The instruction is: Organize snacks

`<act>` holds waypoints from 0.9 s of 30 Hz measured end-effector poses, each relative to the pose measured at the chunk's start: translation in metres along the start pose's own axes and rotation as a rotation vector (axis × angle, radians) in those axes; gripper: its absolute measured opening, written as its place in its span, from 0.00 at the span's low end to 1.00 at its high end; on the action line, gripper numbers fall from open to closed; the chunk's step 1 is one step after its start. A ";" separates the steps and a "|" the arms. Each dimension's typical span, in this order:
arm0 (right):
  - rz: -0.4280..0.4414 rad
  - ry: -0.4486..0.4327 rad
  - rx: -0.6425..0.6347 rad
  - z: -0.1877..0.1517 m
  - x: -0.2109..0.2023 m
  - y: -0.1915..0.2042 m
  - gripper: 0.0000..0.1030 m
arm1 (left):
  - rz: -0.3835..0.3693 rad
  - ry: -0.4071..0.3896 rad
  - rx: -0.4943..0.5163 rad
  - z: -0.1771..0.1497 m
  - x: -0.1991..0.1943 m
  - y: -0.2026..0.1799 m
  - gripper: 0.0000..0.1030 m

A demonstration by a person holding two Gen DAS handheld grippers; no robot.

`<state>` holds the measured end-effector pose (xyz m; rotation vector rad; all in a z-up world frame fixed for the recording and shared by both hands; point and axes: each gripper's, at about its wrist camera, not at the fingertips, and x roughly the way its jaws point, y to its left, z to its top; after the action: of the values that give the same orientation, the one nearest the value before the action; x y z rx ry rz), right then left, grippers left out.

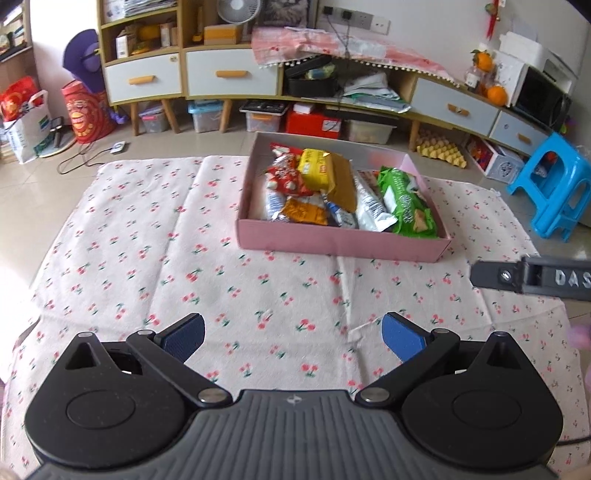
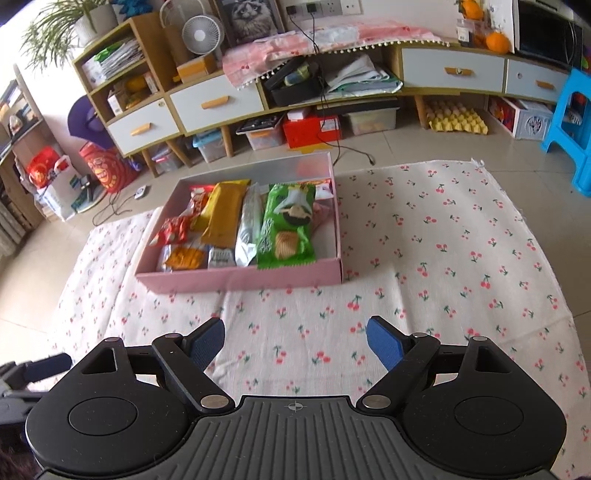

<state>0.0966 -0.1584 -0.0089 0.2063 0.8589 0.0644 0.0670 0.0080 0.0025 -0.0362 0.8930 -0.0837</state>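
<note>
Right now both grippers hang over the cherry-print cloth [image 1: 155, 236] w/ nothing between the fingers. Left gripper [image 1: 293, 336]: blue pads spread wide apart, only cloth under them. Right gripper [image 2: 295, 345]: pads also well apart, empty.

Pink box [image 1: 343, 245] sits on the cloth ahead of both, packed w/ snacks: green packet [image 1: 404, 201] along its right side, yellow packet [image 1: 325, 173] mid, red-white packets [image 1: 286, 177] at left, an orange one [image 1: 304, 212] and silver ones near the front wall.

Left wrist view only: the other gripper's finger poking in at the right edge w/ white letters "DAS" [image 1: 570, 277], rest cut off. Right wrist view only: potted plant [image 2: 62, 26] top left on the cabinet, plus cracker pics on the green packet [image 2: 286, 225]; its print is too blurry to read. Blue stool [image 2: 570, 129] and yellow egg tray [image 2: 456, 120] show in both views.
</note>
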 end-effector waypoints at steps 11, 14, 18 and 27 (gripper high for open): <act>-0.043 0.015 -0.102 -0.034 -0.002 0.020 0.94 | 0.067 0.019 -0.029 -0.015 -0.004 0.010 0.99; -0.039 0.021 -0.111 -0.035 -0.001 0.024 0.94 | 0.082 0.010 -0.026 -0.015 -0.004 0.009 1.00; -0.051 0.012 -0.130 -0.035 -0.001 0.027 0.94 | 0.083 0.010 -0.021 -0.014 -0.004 0.008 0.99; -0.040 0.030 -0.104 -0.035 -0.003 0.020 0.94 | 0.082 0.003 -0.001 -0.015 -0.007 0.002 0.99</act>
<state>0.0688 -0.1339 -0.0252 0.0906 0.8871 0.0751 0.0506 0.0104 -0.0015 -0.0007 0.8962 -0.0066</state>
